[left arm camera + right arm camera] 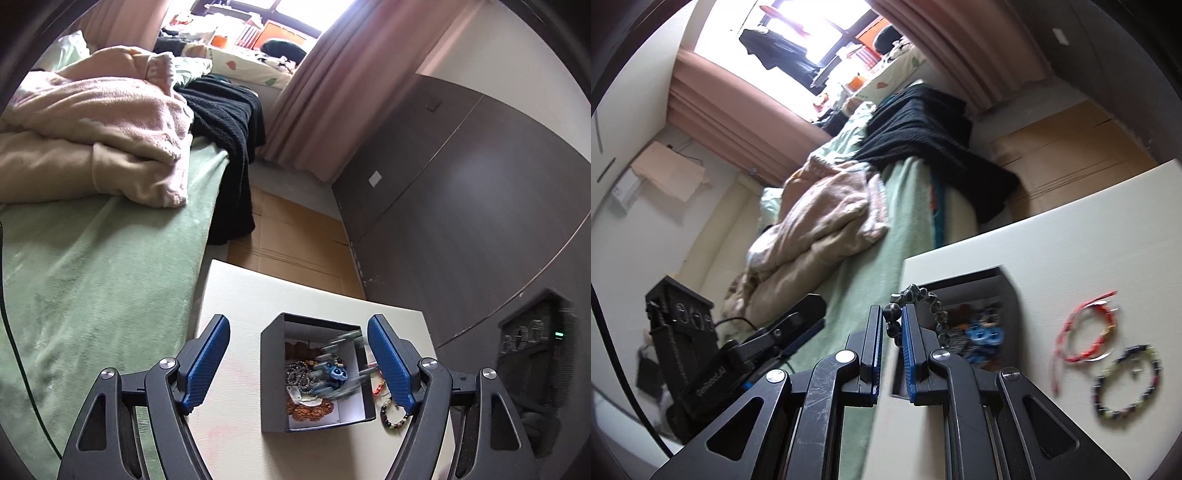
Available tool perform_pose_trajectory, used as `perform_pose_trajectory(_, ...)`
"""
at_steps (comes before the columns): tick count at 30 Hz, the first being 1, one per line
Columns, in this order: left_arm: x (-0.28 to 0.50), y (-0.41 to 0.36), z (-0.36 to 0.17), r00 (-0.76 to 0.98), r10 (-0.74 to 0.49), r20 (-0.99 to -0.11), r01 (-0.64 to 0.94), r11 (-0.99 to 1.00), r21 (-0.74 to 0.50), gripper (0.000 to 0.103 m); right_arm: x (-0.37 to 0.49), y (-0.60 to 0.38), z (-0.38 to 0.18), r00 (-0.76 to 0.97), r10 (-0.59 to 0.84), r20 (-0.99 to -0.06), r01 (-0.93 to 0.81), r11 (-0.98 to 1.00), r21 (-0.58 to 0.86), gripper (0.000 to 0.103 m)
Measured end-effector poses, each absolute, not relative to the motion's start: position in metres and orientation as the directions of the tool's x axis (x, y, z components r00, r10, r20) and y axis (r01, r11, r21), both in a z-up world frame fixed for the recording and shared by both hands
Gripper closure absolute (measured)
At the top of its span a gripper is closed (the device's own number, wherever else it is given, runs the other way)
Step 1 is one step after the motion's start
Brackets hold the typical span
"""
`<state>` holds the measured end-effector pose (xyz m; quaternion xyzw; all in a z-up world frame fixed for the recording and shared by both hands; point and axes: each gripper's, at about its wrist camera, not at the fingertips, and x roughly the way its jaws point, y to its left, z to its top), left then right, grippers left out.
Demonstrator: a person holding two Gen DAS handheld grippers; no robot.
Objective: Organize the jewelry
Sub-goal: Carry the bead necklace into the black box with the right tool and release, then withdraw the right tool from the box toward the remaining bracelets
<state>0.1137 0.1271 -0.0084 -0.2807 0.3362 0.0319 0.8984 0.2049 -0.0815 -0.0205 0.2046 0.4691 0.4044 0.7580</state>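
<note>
The white table (pixel 236 295) beside the bed is carrying the dark box (pixel 271 373), which is already holding a heap of jewelry. The left gripper (pixel 297 363) is hanging wide and empty over it. The right gripper (pixel 892 325) is pinching a grey bead bracelet (pixel 925 297) just above the box; I'd be centring it over the opening before letting go, so it isn't draping across the rim.

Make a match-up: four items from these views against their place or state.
Items:
1 dark bracelet
2 red cord bracelet
3 blue piece
4 left gripper

States:
A in the box
B open, empty
C on the table, beside the box
D pinched in the right gripper

Pairs: 1-D, 2-C, 3-A, 4-B
</note>
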Motion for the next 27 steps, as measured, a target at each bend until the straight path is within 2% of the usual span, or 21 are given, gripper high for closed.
perform_pose_trajectory(2,0.116,0.126,-0.009,0.769,-0.130,-0.626,-0.244,0.845,-0.476,0.025,0.210,-0.075,-0.031,0.235,0.741,-0.629,-0.388,0.665,0.637,0.081)
perform_pose_trajectory(3,0.117,0.124,-0.010,0.766,-0.135,-0.628,-0.239,0.847,-0.474,0.025,0.212,-0.077,-0.035,0.236,0.728,-0.644,-0.372,0.680,0.632,0.064)
perform_pose_trajectory(4,0.117,0.121,-0.010,0.764,-0.140,-0.629,-0.234,0.850,-0.473,0.025,0.214,-0.082,-0.040,0.246,0.716,-0.653,-0.341,0.695,0.633,0.055)
perform_pose_trajectory(8,0.119,0.109,-0.008,0.765,-0.157,-0.625,-0.204,0.860,-0.467,0.025,0.215,-0.107,-0.034,0.286,0.713,-0.640,-0.311,0.701,0.642,0.055)
perform_pose_trajectory(14,0.129,0.082,-0.006,0.764,-0.200,-0.614,-0.136,0.879,-0.457,0.025,0.203,-0.154,-0.005,0.428,0.648,-0.630,-0.296,0.759,0.580,0.053)
perform_pose_trajectory(15,0.129,0.078,-0.005,0.766,-0.192,-0.613,-0.131,0.888,-0.441,0.025,0.204,-0.158,-0.004,0.435,0.639,-0.634,-0.290,0.767,0.573,0.050)
perform_pose_trajectory(17,0.129,0.068,-0.003,0.770,-0.186,-0.610,-0.114,0.901,-0.418,0.014,0.199,-0.175,-0.002,0.454,0.613,-0.647,-0.274,0.787,0.553,0.047)
perform_pose_trajectory(18,0.129,0.064,-0.003,0.770,-0.186,-0.610,-0.109,0.904,-0.413,0.012,0.198,-0.180,-0.003,0.459,0.605,-0.650,-0.268,0.792,0.548,0.044)
perform_pose_trajectory(26,0.136,0.036,-0.007,0.748,-0.205,-0.631,-0.068,0.922,-0.380,0.006,0.194,-0.221,-0.003,0.485,0.552,-0.679,-0.186,0.823,0.536,0.018)
perform_pose_trajectory(27,0.136,0.031,-0.007,0.749,-0.208,-0.629,-0.057,0.926,-0.374,0.004,0.194,-0.223,-0.003,0.481,0.538,-0.692,-0.177,0.833,0.524,0.011)
